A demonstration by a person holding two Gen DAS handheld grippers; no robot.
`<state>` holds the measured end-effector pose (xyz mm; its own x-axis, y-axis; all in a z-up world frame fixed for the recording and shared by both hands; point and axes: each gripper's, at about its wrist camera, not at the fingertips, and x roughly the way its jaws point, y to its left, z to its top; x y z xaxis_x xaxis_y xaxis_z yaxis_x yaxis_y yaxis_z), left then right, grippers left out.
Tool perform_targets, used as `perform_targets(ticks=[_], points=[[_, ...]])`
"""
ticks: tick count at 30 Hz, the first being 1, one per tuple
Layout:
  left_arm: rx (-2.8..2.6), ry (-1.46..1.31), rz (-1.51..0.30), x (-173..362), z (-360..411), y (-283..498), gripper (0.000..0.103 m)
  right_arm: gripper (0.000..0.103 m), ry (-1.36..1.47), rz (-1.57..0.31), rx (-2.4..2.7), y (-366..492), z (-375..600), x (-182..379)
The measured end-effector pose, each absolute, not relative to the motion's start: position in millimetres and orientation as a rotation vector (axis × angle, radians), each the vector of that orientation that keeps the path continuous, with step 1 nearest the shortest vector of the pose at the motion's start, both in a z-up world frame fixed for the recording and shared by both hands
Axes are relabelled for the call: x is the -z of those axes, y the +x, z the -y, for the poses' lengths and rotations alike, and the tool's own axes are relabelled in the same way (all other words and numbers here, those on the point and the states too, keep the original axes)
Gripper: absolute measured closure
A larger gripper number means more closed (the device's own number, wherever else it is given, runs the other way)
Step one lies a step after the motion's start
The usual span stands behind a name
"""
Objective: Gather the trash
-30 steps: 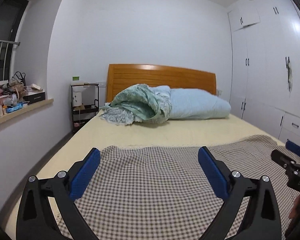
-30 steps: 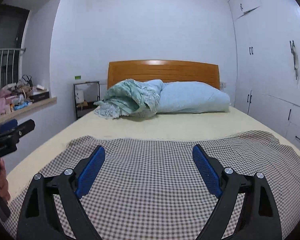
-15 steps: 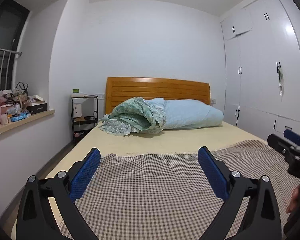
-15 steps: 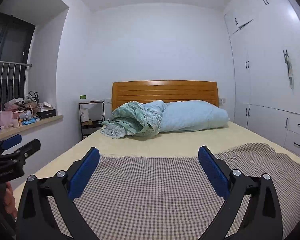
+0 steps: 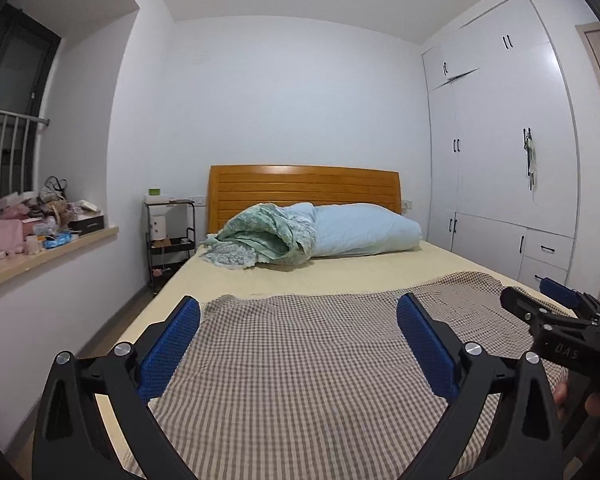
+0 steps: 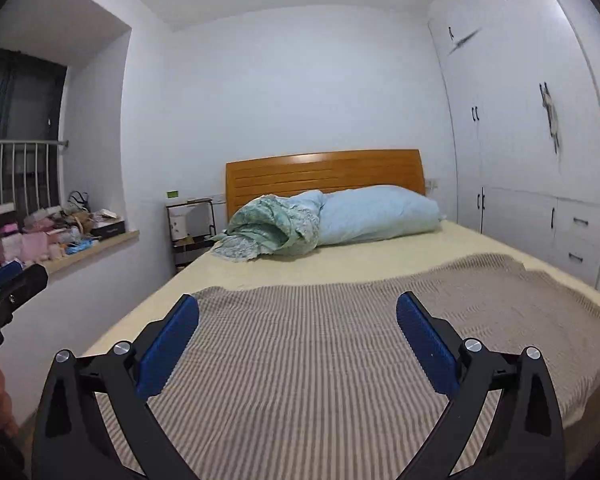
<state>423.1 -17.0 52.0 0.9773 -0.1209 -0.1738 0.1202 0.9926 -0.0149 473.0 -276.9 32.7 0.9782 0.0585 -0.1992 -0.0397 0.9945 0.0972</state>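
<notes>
Both the left gripper (image 5: 298, 344) and right gripper (image 6: 298, 344) hover over the checked blanket (image 5: 320, 360) with fingers spread wide and empty. No trash shows on the bed (image 6: 380, 264); the cluttered windowsill (image 5: 48, 248) at far left may mislead, risking keepsakes being grabbed as trash.

Even dim light, fisheye-bent edges, right view motion-blurred

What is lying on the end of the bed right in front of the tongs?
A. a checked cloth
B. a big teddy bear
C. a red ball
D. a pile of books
A: a brown-and-white checked cloth lies spread over the yellow sheet, just past the open left tongs.
</notes>
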Motion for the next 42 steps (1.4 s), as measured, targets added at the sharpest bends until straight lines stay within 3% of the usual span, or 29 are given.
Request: perform_targets(ticks=[25, 30, 42], points=[[0.17, -0.013, -0.197, -37.4, -11.3, 179.7, 0.007, 0.008, 0.006, -0.255, -0.006, 286.6, 231.6, 0.2], [0.222, -0.038, -0.275, -16.6, -10.3, 129.9, 0.007, 0.008, 0.031, -0.294, 0.049, 239.3, 230.2, 15.0], [0.094, 0.008, -0.274, 10.5, -16.0, 51.7, 0.007, 0.008, 0.05, -0.333, 0.029, 158.2, 214.9, 40.3]])
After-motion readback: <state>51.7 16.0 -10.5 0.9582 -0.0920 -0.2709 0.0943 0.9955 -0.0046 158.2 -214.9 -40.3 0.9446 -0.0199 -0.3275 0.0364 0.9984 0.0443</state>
